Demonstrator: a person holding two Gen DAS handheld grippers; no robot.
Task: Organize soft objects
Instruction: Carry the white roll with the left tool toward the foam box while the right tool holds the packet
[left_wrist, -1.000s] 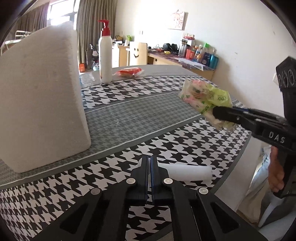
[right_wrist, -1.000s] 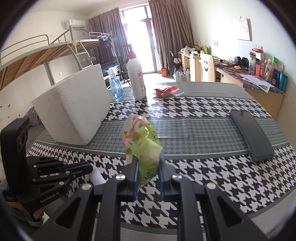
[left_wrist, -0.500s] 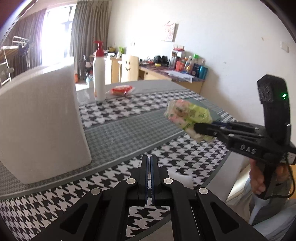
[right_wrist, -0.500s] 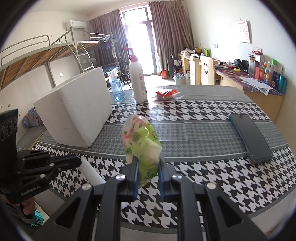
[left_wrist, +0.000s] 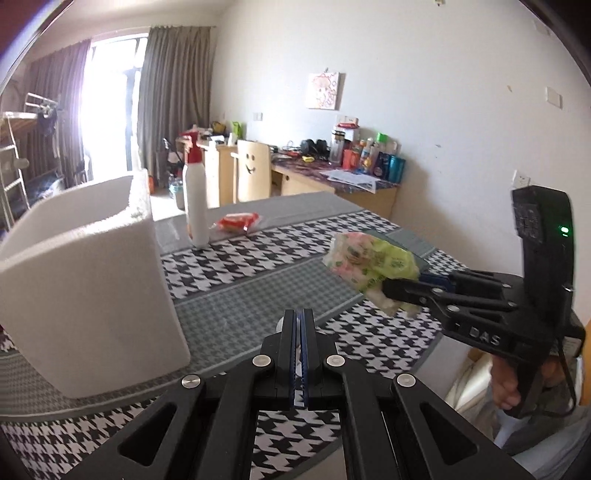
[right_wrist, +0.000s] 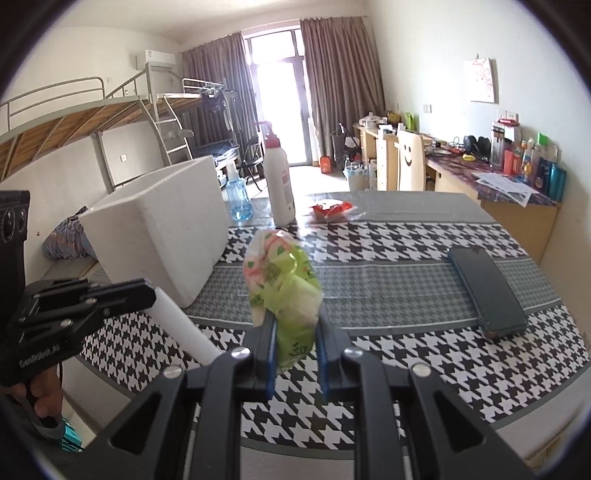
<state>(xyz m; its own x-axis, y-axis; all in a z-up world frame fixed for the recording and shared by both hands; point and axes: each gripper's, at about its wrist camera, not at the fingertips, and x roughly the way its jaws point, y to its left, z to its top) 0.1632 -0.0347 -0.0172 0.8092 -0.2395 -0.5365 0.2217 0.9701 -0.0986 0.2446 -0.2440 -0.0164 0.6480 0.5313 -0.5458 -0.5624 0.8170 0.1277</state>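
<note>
Tongs: left (left_wrist: 299, 325) clenched on white roll (right_wrist: 181, 325) | right (right_wrist: 295, 332) grasping tissue pack (right_wrist: 282, 280) | above table edge (right_wrist: 535, 424)

Rough matt foam box (right_wrist: 159, 229), crinkly glossy plastic packet (right_wrist: 282, 280), glossy houndstooth tablecloth (right_wrist: 406, 350).

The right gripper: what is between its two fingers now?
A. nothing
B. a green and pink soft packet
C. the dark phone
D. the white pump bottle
B: in the right wrist view the right gripper is shut on the green and pink soft packet, held above the table.
</note>
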